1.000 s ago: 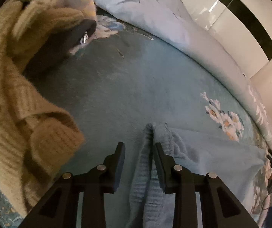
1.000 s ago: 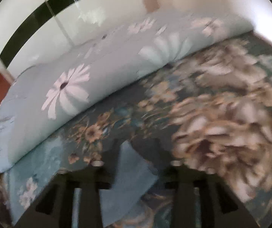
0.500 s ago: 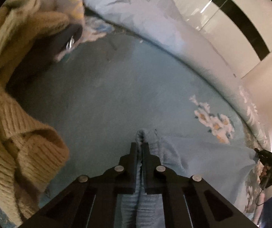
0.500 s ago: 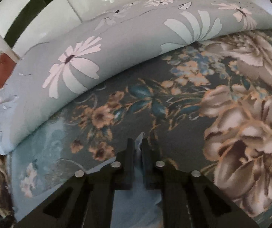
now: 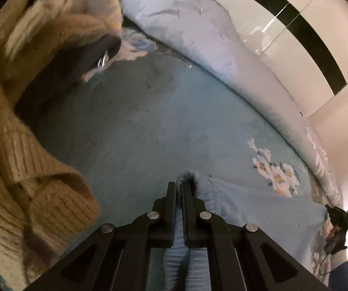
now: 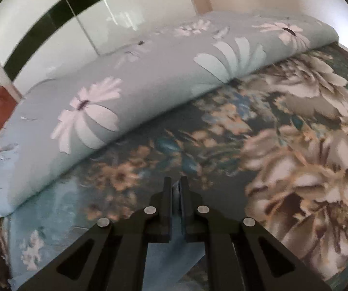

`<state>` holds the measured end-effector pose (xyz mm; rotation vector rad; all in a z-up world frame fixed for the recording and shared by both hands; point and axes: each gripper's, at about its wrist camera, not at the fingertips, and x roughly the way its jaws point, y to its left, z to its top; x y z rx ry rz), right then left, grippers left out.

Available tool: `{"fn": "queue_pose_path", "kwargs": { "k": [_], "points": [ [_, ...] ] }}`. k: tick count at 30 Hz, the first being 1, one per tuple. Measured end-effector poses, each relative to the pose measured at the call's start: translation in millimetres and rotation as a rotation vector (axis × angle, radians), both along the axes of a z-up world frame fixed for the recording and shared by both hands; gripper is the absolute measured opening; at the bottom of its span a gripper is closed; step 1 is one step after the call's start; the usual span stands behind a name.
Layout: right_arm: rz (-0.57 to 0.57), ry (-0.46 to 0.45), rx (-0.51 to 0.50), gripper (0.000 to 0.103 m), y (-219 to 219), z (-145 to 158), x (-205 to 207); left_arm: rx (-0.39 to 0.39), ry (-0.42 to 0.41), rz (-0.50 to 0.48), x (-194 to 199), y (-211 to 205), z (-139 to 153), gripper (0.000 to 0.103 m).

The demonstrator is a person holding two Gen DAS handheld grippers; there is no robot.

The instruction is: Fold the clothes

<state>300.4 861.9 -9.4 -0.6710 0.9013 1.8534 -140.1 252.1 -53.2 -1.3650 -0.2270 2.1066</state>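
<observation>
A light blue knit garment (image 5: 259, 208) lies on the floral bed sheet (image 5: 149, 131). My left gripper (image 5: 179, 186) is shut on its near corner, and a tuft of blue knit sticks out past the fingertips. In the right wrist view my right gripper (image 6: 176, 181) is shut on another corner of the light blue garment (image 6: 164, 254), which hangs below the fingers. In the left wrist view the right gripper (image 5: 337, 220) appears at the far right end of the cloth, small and dark.
A heap of tan knit sweaters (image 5: 16, 145) with a dark garment (image 5: 60, 77) under it fills the left. A rolled pale blue duvet with white daisies (image 6: 125, 92) runs along the far side of the bed. White wardrobe doors (image 5: 295, 24) stand behind.
Both grippers went from open, straddling the blue cloth, to shut on it. The hands have barely shifted since.
</observation>
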Motion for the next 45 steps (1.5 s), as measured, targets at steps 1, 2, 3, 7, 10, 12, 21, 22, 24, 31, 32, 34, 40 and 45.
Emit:
{"fn": "queue_pose_path", "kwargs": {
  "k": [1,2,3,7,10,12,21,22,24,31,32,34,40,45],
  "points": [
    [-0.006,-0.007,0.000,0.005,0.1,-0.1,0.9,-0.003,0.000,-0.001,1.1,-0.4,0.4,0.005],
    [-0.013,-0.014,0.000,0.005,0.1,0.1,1.9,-0.008,0.002,-0.003,2.1,-0.5,2.1,0.007],
    [-0.014,-0.009,-0.003,0.005,0.5,1.3,3.2,-0.014,0.006,-0.004,3.1,-0.5,4.4,0.008],
    [-0.044,-0.067,0.034,0.011,-5.2,15.5,6.2,-0.062,0.030,-0.002,7.2,-3.0,17.1,0.009],
    [-0.035,-0.069,0.054,0.047,-15.1,29.6,9.6,-0.087,0.045,0.010,13.9,-11.6,30.1,0.021],
    [-0.010,-0.046,0.075,0.050,-26.8,41.1,14.8,-0.084,0.062,0.024,21.8,-21.1,40.7,0.038],
    [0.183,0.000,0.100,0.066,-113.6,72.6,39.1,-0.039,0.138,0.017,81.6,-71.3,71.1,0.071],
    [0.210,0.006,0.100,0.068,-127.0,73.8,43.3,-0.037,0.147,0.018,90.5,-75.2,71.6,0.073],
    [0.245,0.020,0.098,0.075,-151.6,72.9,53.9,-0.029,0.160,0.017,108.2,-81.9,70.3,0.082],
    [0.325,0.081,0.061,0.089,-233.1,67.0,103.0,0.032,0.080,-0.043,157.8,-96.3,48.3,0.086],
    [0.331,0.095,0.056,0.089,-245.4,65.6,112.8,0.039,0.058,-0.048,163.1,-97.0,43.1,0.086],
    [0.342,0.126,0.037,0.089,-271.9,60.6,135.5,0.048,0.015,-0.054,172.4,-97.3,32.2,0.086],
    [0.278,0.144,-0.041,0.089,-327.2,38.7,208.2,0.059,-0.052,-0.059,184.3,-92.1,11.4,0.086],
    [0.121,0.200,-0.101,0.089,-351.4,19.1,281.9,0.093,-0.080,-0.026,181.4,-90.7,1.7,0.085]
  ]
}}
